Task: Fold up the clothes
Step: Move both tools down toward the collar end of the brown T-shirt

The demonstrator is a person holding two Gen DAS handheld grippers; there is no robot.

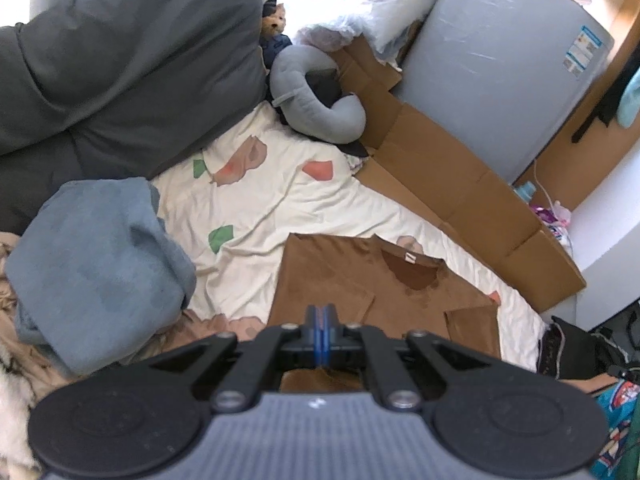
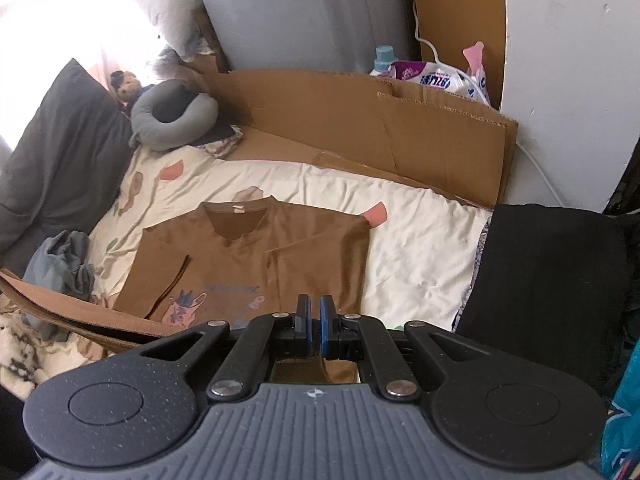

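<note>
The bed's cream sheet [image 2: 420, 240], printed with pink and green shapes, lies wrinkled. A brown shirt [image 2: 256, 256] lies flat on it, collar toward the far side, sleeves folded in over the body. To its left sits a crumpled blue-grey garment [image 1: 100, 272]. A dark grey pillow [image 1: 120, 60] leans at the far left end, with a grey neck pillow [image 1: 316, 92] just beside it and a small teddy bear [image 2: 126, 84] behind. Flattened cardboard [image 2: 360, 120] runs along the sheet's far edge. A black cloth [image 2: 548, 288] rests on the sheet's right end.
</note>
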